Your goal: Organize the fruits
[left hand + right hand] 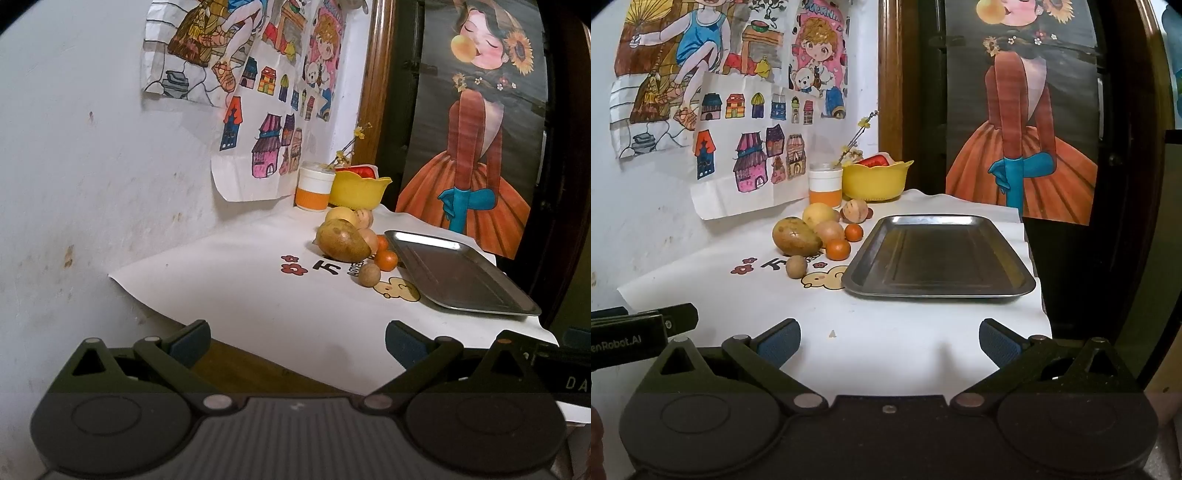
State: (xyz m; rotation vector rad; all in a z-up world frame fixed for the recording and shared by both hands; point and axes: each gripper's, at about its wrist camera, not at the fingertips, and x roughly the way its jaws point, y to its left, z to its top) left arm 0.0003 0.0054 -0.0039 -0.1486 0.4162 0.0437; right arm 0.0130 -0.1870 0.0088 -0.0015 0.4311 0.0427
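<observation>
left hand-held gripper (297,345): jaws spread wide, nothing held, hovered over near edge of table (229,295)
right hand-held gripper (889,345): released, empty, facing tray (938,291)
fruits: clustered on table just left of tray; mango (796,236), yellow fruit (817,214), two oranges (837,249), small brown round fruit (796,266)
tray: metal, nothing in it
behind fruits: yellow bowl (873,181), orange-and-white jar (824,184) by wall

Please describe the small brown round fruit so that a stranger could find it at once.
Find the metal tray on the white cloth. Left of it lies a pile of fruit; the small brown round fruit sits alone at its near edge, duller and smaller than the two oranges behind it.
</observation>
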